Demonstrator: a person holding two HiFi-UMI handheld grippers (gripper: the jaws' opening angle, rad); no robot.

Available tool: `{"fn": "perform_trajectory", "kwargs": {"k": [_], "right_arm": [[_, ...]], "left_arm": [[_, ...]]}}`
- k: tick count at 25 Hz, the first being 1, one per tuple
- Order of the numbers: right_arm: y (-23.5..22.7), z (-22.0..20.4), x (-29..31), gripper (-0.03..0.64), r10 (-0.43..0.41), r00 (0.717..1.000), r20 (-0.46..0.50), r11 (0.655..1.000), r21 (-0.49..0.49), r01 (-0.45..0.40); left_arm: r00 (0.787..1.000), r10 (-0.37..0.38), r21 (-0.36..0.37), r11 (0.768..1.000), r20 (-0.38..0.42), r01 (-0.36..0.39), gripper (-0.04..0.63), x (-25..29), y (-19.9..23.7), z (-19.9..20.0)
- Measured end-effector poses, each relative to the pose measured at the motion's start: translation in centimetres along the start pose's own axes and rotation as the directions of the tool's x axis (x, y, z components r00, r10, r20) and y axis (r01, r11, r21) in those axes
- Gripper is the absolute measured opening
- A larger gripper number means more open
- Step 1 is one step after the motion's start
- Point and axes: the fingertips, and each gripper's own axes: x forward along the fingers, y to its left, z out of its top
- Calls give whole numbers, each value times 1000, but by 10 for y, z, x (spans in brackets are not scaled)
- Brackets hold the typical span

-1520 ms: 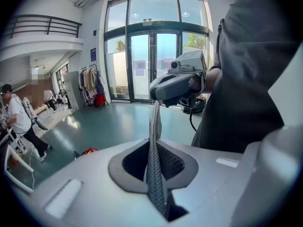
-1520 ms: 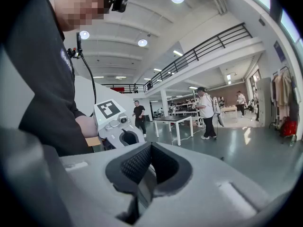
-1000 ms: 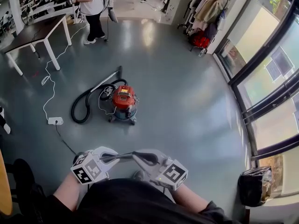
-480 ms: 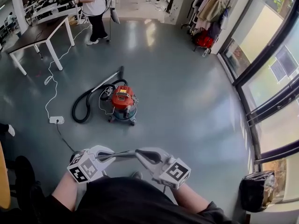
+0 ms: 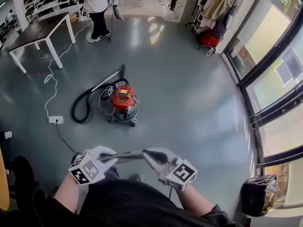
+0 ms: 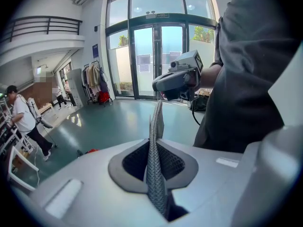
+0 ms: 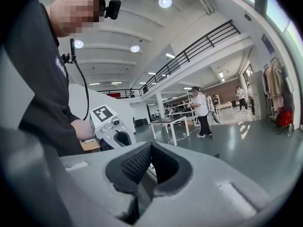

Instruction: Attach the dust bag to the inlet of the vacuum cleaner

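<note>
Floor, grey-green, fills the head view. Vacuum cleaner, red-topped, stands near centre, its black hose looping toward nine o'clock. Dust bag, a thin grey strip, spans six o'clock, well apart from the vacuum. Left gripper is clenched on one end, right gripper on the other.

Vacuum cleaner sits mid-floor, straight ahead of you. Its hose loops off to its left; the wand lies behind it, angled back. Power strip is just left of the hose loop, and its cable runs back toward the table at far left. Coat rack is far right, by the windows. Bin is at your near right. Dust bag spans between your left gripper and right gripper, close in front of you.
</note>
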Motion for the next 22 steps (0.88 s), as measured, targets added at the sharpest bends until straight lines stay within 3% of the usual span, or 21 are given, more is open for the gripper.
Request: {"fn": "perform_trajectory", "kwargs": {"k": [5,14,22], "right_arm": [[-12,0,29,-8,-28,999,-34,1000,-3,28],[-43,14,106,-8,-97,992,-85,994,36,101],[-67,42,168,-8,-176,981,-78,984,27,178]], "left_arm": [[999,-37,9,999,22,36,43,7,30,-13],[992,-114,97,989,55,108,43,4,113,-25],[984,-166,148,977,66,155,43,-7,165,-50]]}}
